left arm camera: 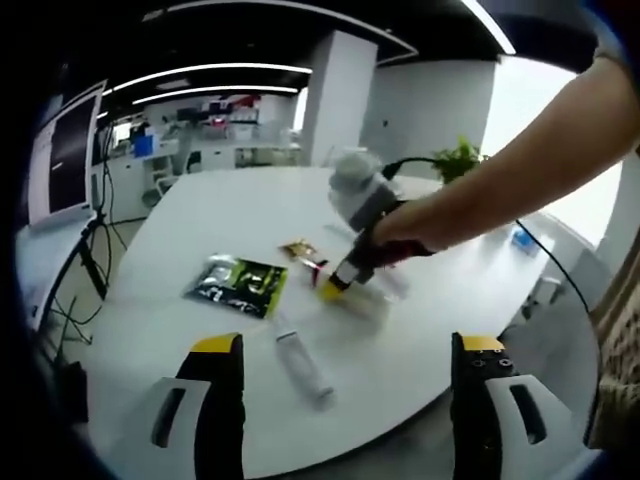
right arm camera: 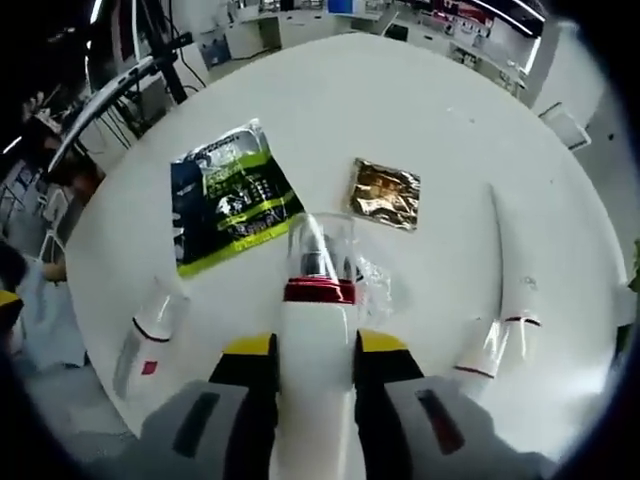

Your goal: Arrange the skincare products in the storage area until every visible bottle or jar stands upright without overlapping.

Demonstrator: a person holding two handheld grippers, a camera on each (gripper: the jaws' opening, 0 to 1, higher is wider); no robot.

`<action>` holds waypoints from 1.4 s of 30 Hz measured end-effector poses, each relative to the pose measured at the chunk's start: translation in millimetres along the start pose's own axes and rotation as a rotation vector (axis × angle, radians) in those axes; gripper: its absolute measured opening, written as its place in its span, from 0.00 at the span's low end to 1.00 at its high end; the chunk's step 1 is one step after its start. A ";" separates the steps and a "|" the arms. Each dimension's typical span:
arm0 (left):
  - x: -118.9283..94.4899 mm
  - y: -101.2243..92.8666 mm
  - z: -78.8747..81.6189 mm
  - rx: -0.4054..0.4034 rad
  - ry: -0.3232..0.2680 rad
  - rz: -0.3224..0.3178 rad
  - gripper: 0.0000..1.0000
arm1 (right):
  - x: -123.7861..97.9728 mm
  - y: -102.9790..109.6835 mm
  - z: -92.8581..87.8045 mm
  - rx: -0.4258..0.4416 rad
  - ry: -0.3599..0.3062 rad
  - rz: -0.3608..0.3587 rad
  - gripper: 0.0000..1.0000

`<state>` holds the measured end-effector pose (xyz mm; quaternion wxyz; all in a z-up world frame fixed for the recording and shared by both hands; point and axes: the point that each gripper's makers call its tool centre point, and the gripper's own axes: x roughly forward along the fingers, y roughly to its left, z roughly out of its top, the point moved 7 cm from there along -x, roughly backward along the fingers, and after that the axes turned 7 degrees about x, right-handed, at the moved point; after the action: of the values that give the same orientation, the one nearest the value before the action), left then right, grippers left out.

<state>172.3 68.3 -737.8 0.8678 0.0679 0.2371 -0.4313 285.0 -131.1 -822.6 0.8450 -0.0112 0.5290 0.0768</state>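
Held bottle: a white bottle with a red band and clear cap [right arm camera: 318, 300] sits clamped between the yellow-tipped jaws of the right gripper [right arm camera: 312, 352], its cap pointing forward over the white round table [right arm camera: 440, 120].
Right gripper: closed on the bottle's white body; in the left gripper view it appears from the right [left arm camera: 340, 280], low over the tabletop, gripped by a person's hand [left arm camera: 410, 232] with a bare forearm reaching in.
Lying tubes: in the right gripper view, one white tube with a clear cap [right arm camera: 145, 335] lies on its side near the table's left edge; two more white tubes [right arm camera: 510, 300] lie at the right, close together. In the left gripper view a white tube [left arm camera: 302, 365] lies flat just ahead of the jaws.
Left gripper: jaws [left arm camera: 345, 370] stand wide apart with nothing between them, hovering at the near edge of the table [left arm camera: 200, 215].
Packets: a dark and green sachet [right arm camera: 225, 195] lies flat left of the held bottle's cap; a small gold packet [right arm camera: 384, 193] lies just right of it. Both also show in the left gripper view, the green sachet [left arm camera: 236, 285] and the gold packet [left arm camera: 298, 250] beside it.
Setting: an open office with ceiling light strips, a white pillar [left arm camera: 335, 95] and a green plant [left arm camera: 458, 157] beyond the table.
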 end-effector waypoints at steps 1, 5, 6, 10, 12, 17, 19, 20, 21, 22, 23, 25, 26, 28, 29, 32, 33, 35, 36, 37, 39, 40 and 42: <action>0.1 0.3 0.2 -0.001 -0.001 0.002 0.83 | 2.3 -1.9 3.9 -0.004 -0.005 0.009 0.28; 0.5 0.4 0.6 0.004 0.002 0.005 0.83 | -2.7 -3.5 3.6 0.010 -0.045 0.034 0.27; 0.8 0.1 0.7 0.008 0.004 0.005 0.83 | -5.3 -3.7 3.9 0.020 -0.058 0.045 0.27; 2.2 -1.9 1.4 0.023 0.009 -0.002 0.83 | -12.3 -7.1 2.8 0.042 -0.092 0.068 0.27; 2.5 -2.8 1.8 0.030 0.011 -0.002 0.83 | -15.7 -9.9 0.0 0.062 -0.098 0.071 0.27; 3.0 -3.4 2.6 0.036 0.014 -0.007 0.83 | -25.5 -12.4 -5.2 0.106 -0.143 0.098 0.27; 3.8 -4.4 2.4 0.035 0.021 -0.019 0.84 | -30.4 -13.6 -7.1 0.113 -0.156 0.116 0.27; 4.7 -5.0 2.1 0.038 0.027 -0.024 0.84 | -33.1 -14.5 -8.2 0.112 -0.166 0.129 0.27; 5.1 -5.6 2.0 0.040 0.031 -0.028 0.84 | -35.1 -15.3 -8.9 0.114 -0.172 0.138 0.27; 5.3 -6.3 2.1 0.043 0.033 -0.032 0.84 | -37.2 -16.2 -9.4 0.118 -0.181 0.147 0.27; 5.6 -7.0 2.1 0.046 0.035 -0.036 0.84 | -40.7 -17.8 -10.5 0.125 -0.196 0.160 0.27; 6.3 -9.2 2.1 0.059 0.043 -0.040 0.84 | -47.1 -20.6 -13.1 0.136 -0.220 0.180 0.27; 6.8 -10.4 1.7 0.064 0.048 -0.039 0.84 | -48.0 -21.2 -13.5 0.138 -0.223 0.182 0.27; 7.8 -12.9 1.3 0.083 0.062 -0.042 0.84 | -54.0 -23.8 -16.7 0.146 -0.241 0.196 0.27; 8.2 -14.5 1.0 0.092 0.069 -0.046 0.84 | -57.9 -24.5 -18.6 0.149 -0.252 0.218 0.27; 8.0 -16.9 0.0 0.118 0.084 -0.045 0.84 | -70.9 -24.8 -22.8 0.147 -0.285 0.261 0.27; 7.7 -17.0 -0.2 0.126 0.087 -0.038 0.84 | -74.8 -25.0 -24.2 0.145 -0.294 0.271 0.27; 7.5 -16.2 -0.1 0.127 0.090 -0.029 0.84 | -83.6 -26.1 -27.9 0.157 -0.317 0.302 0.27; 7.5 -15.4 -0.6 0.123 0.093 -0.023 0.84 | -88.7 -27.6 -30.0 0.172 -0.331 0.316 0.27; 7.5 -15.0 -0.7 0.120 0.094 -0.020 0.84 | -92.3 -28.6 -31.4 0.179 -0.344 0.327 0.27; 7.4 -14.6 -1.1 0.117 0.096 -0.020 0.84 | -100.9 -30.9 -35.9 0.200 -0.370 0.358 0.27; 7.5 -14.9 -1.4 0.117 0.098 -0.019 0.84 | -106.3 -32.5 -39.0 0.219 -0.387 0.374 0.27; 8.1 -16.9 -2.2 0.132 0.109 -0.018 0.84 | -113.4 -33.9 -42.9 0.223 -0.409 0.406 0.27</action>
<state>162.5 52.7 -742.0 0.8434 0.1463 0.2558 -0.4493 202.9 -182.3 -742.0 0.8974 0.2029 0.3446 0.1861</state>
